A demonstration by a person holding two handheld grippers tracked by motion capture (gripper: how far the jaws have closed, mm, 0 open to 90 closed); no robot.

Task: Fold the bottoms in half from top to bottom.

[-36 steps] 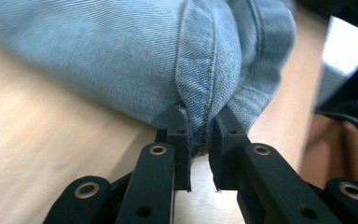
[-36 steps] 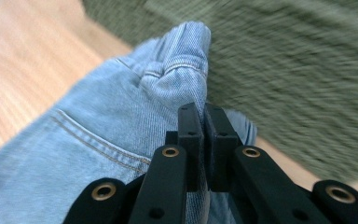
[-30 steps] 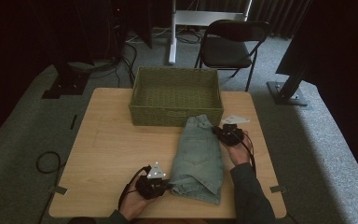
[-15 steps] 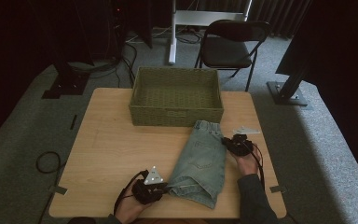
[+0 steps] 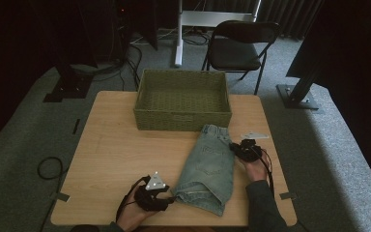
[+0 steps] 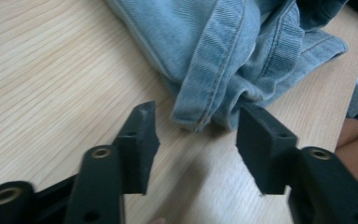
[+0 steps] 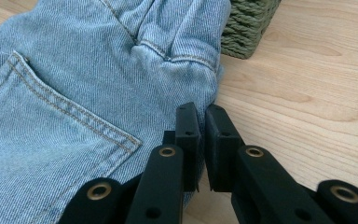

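A pair of light blue denim shorts (image 5: 207, 169) lies flat on the wooden table (image 5: 116, 154), waistband toward the basket, hem toward me. My left gripper (image 5: 170, 199) sits at the hem on the near left. Its jaws have just been opening and now stand open (image 6: 198, 121), with the folded hem (image 6: 214, 93) loose between them and untouched by the pads. My right gripper (image 5: 233, 146) is at the waistband's right edge. Its jaws (image 7: 200, 112) are shut, pinching the edge of the shorts (image 7: 74, 93).
A green woven basket (image 5: 183, 118) stands just beyond the shorts, its corner (image 7: 247, 28) close to the right gripper. A black folding chair (image 5: 236, 48) and stand bases sit past the table. Bare tabletop stretches left of the shorts.
The right gripper pulled the waistband away from the basket, toward me and to the right, stretching the shorts out. The left gripper stayed put and its jaws opened off the hem.
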